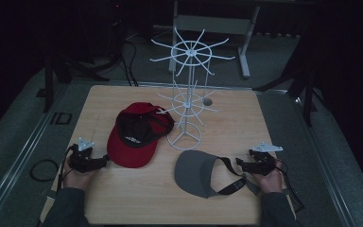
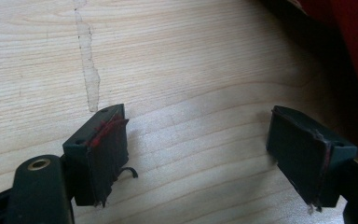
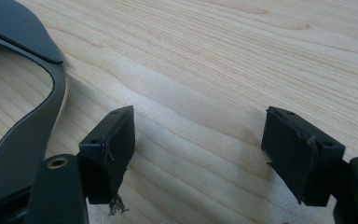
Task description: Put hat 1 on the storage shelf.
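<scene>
Red cap [image 1: 134,135] partly behind rack [image 1: 186,94]

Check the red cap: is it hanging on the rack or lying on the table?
Lying on the table. The red cap rests upside down on the wooden table, its inside showing, beside the base of the white wire rack, whose arms hold nothing.
</scene>
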